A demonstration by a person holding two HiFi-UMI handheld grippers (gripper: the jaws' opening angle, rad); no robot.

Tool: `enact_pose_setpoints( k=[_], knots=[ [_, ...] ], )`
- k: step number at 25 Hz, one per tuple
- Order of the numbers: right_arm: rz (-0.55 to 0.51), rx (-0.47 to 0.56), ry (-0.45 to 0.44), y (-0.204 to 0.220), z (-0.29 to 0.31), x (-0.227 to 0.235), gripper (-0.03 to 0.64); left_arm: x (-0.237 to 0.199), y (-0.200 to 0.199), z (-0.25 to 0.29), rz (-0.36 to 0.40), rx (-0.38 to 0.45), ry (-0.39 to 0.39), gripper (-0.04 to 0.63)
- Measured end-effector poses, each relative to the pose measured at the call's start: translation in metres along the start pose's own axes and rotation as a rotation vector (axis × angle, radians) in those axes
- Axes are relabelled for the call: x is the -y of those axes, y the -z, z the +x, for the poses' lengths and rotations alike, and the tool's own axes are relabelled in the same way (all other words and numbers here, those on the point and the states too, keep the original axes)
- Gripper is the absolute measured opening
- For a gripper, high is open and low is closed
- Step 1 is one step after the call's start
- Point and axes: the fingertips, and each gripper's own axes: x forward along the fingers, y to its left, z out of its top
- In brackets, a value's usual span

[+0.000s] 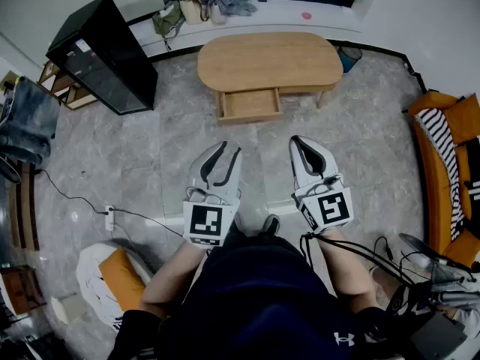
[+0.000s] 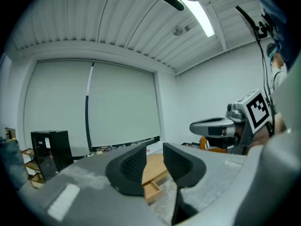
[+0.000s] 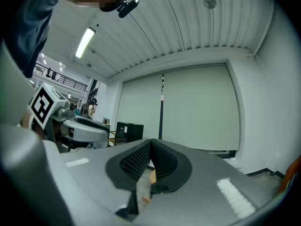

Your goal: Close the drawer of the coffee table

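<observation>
The drawer (image 1: 250,105) is seen pulled out from under the front edge of the desk (image 1: 266,60), across the floor from the person. Nothing of the closing is judged done, as the drawer is not yet touched. The left tongs (image 1: 231,150) are held apart and empty, and the right tongs (image 1: 298,139) are pressed together on nothing, both well apart from the drawer. The approach and the push are left.

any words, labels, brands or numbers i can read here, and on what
No words or numbers are legible.
White label on the black cabinet: too small to read.
Logo on the person's dark clothing: a symbol, no letters.
Square markers on left cube and right cube: patterns, not text.
</observation>
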Motion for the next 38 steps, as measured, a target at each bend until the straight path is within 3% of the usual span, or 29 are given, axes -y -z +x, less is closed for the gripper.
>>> enact_pose_setpoints(
  k=[3, 16, 23, 28, 38],
  knots=[
    [0.003, -0.004, -0.001, 0.002, -0.007, -0.002, 0.002, 0.005, 0.001, -0.003, -0.03, -0.007, -0.006, 0.121],
    [0.039, 0.021, -0.011, 0.004, -0.025, 0.021, 0.002, 0.016, 0.002, 0.002, 0.006, -0.028, -0.035, 0.121],
    [0.053, -0.056, -0.012, 0.039, -0.046, 0.069, 0.002, 0.013, 0.033, 0.0, -0.018, -0.1, -0.156, 0.121],
    [0.065, -0.12, -0.02, 0.063, -0.047, 0.087, 0.002, 0.008, 0.049, 0.0, -0.06, -0.145, -0.196, 0.121],
    [0.102, -0.217, 0.0, 0.102, 0.005, 0.111, 0.002, -0.035, 0.077, 0.049, -0.086, -0.191, -0.173, 0.121]
  ],
)
